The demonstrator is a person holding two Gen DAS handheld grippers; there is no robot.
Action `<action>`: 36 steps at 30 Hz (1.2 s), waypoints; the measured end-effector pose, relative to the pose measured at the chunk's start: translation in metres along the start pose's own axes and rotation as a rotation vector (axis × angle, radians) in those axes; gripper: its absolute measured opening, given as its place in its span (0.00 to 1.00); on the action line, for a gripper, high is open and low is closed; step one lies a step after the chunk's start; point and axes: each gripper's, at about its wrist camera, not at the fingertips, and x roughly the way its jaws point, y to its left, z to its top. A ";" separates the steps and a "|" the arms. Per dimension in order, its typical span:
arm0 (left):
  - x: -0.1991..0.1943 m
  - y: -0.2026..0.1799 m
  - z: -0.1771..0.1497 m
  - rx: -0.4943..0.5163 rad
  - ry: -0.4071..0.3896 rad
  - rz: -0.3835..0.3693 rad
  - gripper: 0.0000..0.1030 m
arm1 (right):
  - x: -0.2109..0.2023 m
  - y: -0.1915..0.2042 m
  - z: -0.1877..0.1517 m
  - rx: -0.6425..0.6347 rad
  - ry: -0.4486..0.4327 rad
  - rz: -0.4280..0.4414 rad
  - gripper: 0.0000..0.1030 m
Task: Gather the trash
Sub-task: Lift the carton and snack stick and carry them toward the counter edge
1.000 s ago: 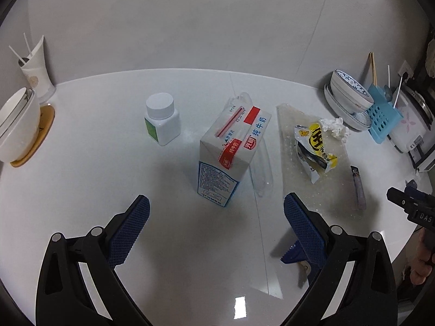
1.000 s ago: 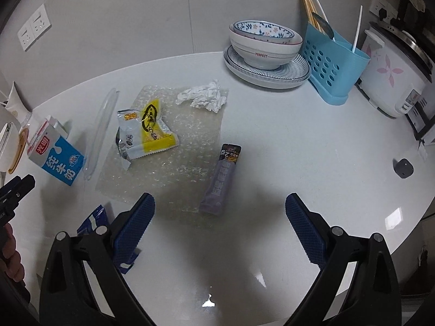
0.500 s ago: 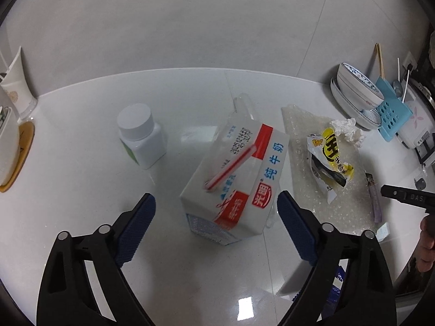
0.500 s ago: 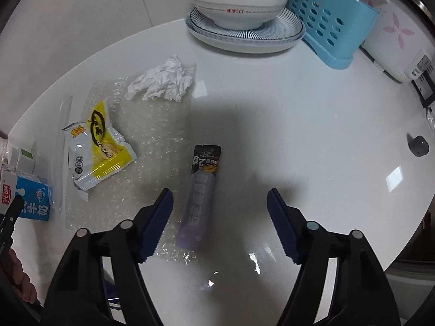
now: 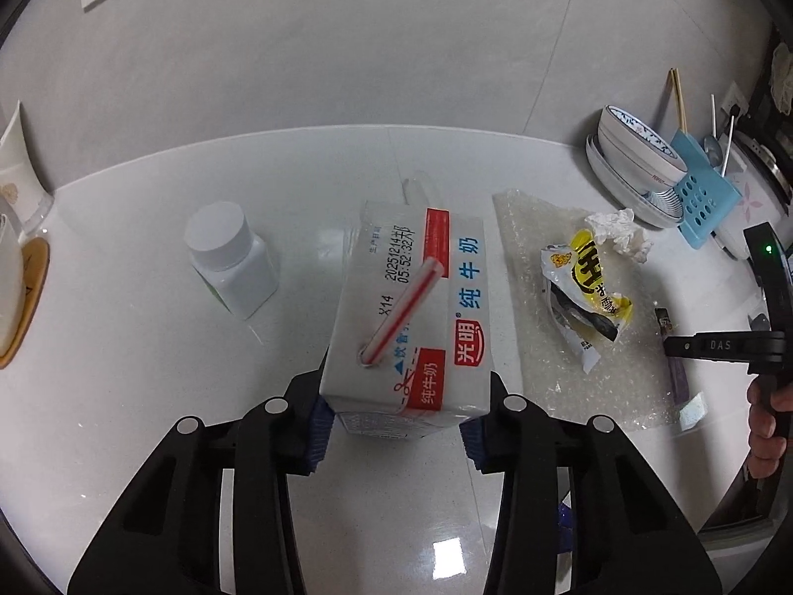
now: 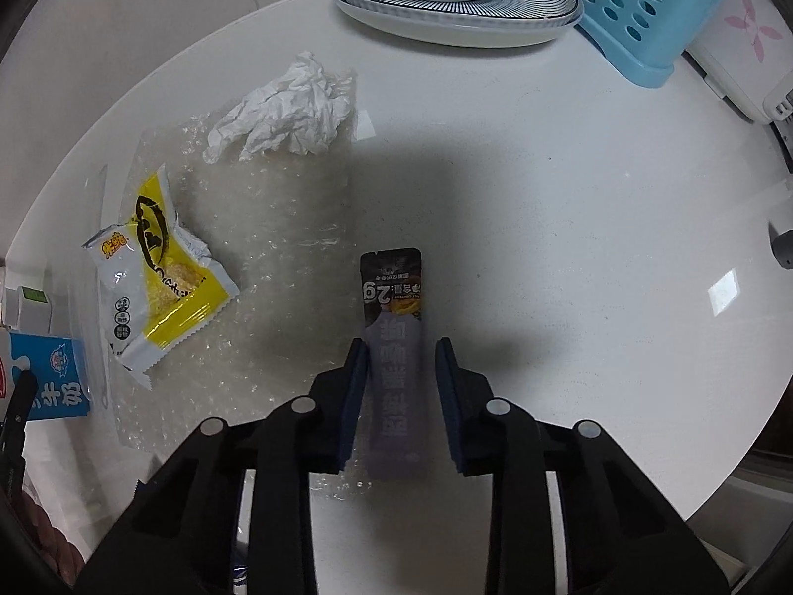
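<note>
My left gripper (image 5: 396,429) is shut on a white, red and blue milk carton (image 5: 411,317) with a straw in its top; the blue pads press both its sides. My right gripper (image 6: 400,396) straddles a purple and black stick sachet (image 6: 396,372) lying on the white table, its jaws nearly closed with small gaps on each side of the sachet. A yellow and white snack wrapper (image 6: 153,277) and a crumpled white tissue (image 6: 282,114) lie on a sheet of bubble wrap (image 6: 277,228). The carton also shows at the left edge of the right wrist view (image 6: 49,377).
A white pill bottle (image 5: 230,258) stands left of the carton. Stacked bowls on a striped plate (image 6: 456,5), a blue utensil holder (image 6: 639,15) and a rice cooker (image 6: 748,49) sit at the back right. A cup on a coaster (image 5: 20,292) sits far left.
Both grippers moved forward and down and closed in. The left one has taken hold of the milk carton. The right one has narrowed around the stick sachet.
</note>
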 end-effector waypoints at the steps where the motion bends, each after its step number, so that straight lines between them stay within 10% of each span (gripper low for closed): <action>1: -0.001 0.000 0.000 0.001 0.002 0.004 0.40 | 0.000 0.001 0.001 0.003 0.003 0.001 0.19; 36: -0.073 -0.014 -0.038 -0.012 -0.001 -0.012 0.40 | -0.084 -0.012 -0.069 -0.073 -0.145 0.043 0.16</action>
